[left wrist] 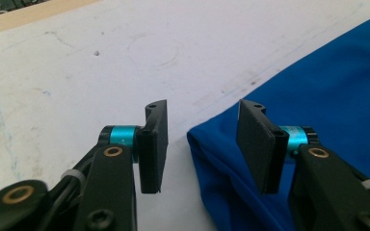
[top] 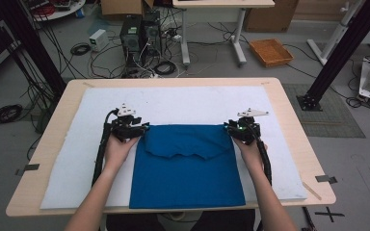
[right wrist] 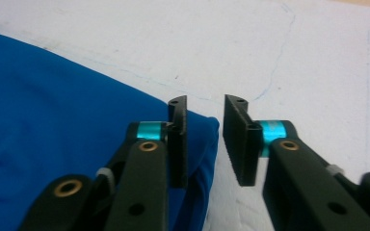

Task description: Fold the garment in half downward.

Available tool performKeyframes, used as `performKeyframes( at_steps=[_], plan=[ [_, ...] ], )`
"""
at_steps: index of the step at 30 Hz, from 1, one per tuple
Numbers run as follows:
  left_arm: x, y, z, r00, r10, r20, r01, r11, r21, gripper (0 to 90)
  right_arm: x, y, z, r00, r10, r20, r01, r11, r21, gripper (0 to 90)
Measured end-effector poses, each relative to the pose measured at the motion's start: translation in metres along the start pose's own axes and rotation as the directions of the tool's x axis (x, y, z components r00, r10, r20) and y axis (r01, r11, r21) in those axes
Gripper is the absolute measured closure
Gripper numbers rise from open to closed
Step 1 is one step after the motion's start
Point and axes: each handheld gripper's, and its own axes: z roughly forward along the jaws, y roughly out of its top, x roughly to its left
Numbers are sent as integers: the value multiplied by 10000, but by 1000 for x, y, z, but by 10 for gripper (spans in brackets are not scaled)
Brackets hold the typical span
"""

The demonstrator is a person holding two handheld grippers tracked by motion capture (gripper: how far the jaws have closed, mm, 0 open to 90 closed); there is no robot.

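Under both hands [top: 118,147], blue cloth [top: 188,168] corners unseen.

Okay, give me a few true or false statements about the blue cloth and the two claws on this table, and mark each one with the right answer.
1. The blue cloth lies on a white mat. True.
2. The left claw is clamped shut on the cloth. False: its jaws stand apart, with the cloth's folded corner in the gap and no pad pressing on it.
3. The right claw is open at the cloth's other far corner. True.
4. The cloth lies flat in a single layer. False: its far part is folded back over the rest, with a jagged edge across the middle.
5. An orange tray sits on the table. False: it is on the floor beyond.
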Motion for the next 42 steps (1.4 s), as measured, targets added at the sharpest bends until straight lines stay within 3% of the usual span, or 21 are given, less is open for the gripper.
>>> performKeyframes(
  at_steps=[7, 11, 16, 19, 22, 23, 25, 30, 34, 38, 42],
  plan=[
    [-13, -24, -32, 9971, -499, 577, 485, 9985, 255, 496, 11, -14, -23, 9999, -155, -55, 154, 9997, -206, 623],
    [-23, -33, -42, 9955, -497, 809, 480, 9986, 222, 487, 19, -21, -35, 9998, -120, -136, 116, 9995, -306, 599],
    [-30, -39, -40, 9911, -698, 1137, 656, 9970, 399, 503, 25, -31, -44, 9999, -105, -132, 100, 9992, -383, 557],
    [-29, -40, -33, 9862, -915, 1377, 831, 9944, 655, 600, 23, -39, -45, 9999, 100, -123, -104, 9994, -320, 557],
    [-26, -41, -28, 9775, -1431, 1552, 1327, 9883, 754, 630, 17, -43, -46, 9987, 449, -229, -453, 9988, -204, 557],
    [-24, -41, -27, 9697, -1778, 1677, 1662, 9828, 809, 630, 15, -43, -46, 9984, 506, -238, -511, 9984, -223, 557],
    [-22, -42, -25, 9628, -2094, 1706, 1958, 9762, 931, 630, 11, -43, -48, 9973, 681, -275, -689, 9971, -309, 557],
    [-20, -43, -21, 9522, -2503, 1751, 2342, 9662, 1075, 629, 10, -44, -48, 9966, 758, -310, -768, 9965, -328, 557],
    [-15, -45, -16, 9349, -3002, 1896, 2822, 9523, 1165, 629, 11, -44, -48, 9963, 770, -374, -783, 9964, -334, 558],
    [-15, -45, -14, 9273, -3163, 2000, 2963, 9470, 1239, 630, 11, -44, -47, 9966, 723, -395, -737, 9967, -345, 559],
    [-17, -44, -15, 9267, -3040, 2209, 2843, 9516, 1169, 665, 11, -44, -47, 9965, 741, -387, -754, 9966, -332, 561]
  ],
)
